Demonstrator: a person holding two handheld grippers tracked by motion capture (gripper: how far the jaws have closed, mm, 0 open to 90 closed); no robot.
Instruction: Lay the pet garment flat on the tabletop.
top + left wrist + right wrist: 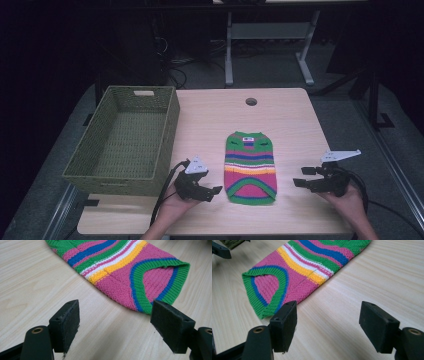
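Note:
A small striped knitted sweater (250,167) in pink, green, blue, yellow and white lies flat on the wooden table (290,120), its hem toward the person. My left gripper (214,192) rests just left of the hem, open, nothing between its pads. In the left gripper view the sweater (130,267) lies ahead of the open jaws, and the right pad (170,325) sits close to the green hem. My right gripper (302,176) hovers right of the sweater, open and empty. The right gripper view has the sweater (299,272) ahead to the left, its hem near the left pad (284,325).
A green woven basket (165,125) stands on the left part of the table, empty inside. A round cable hole (251,101) sits near the table's far edge. Bare wood lies right of the sweater. Dark floor and desk legs lie beyond.

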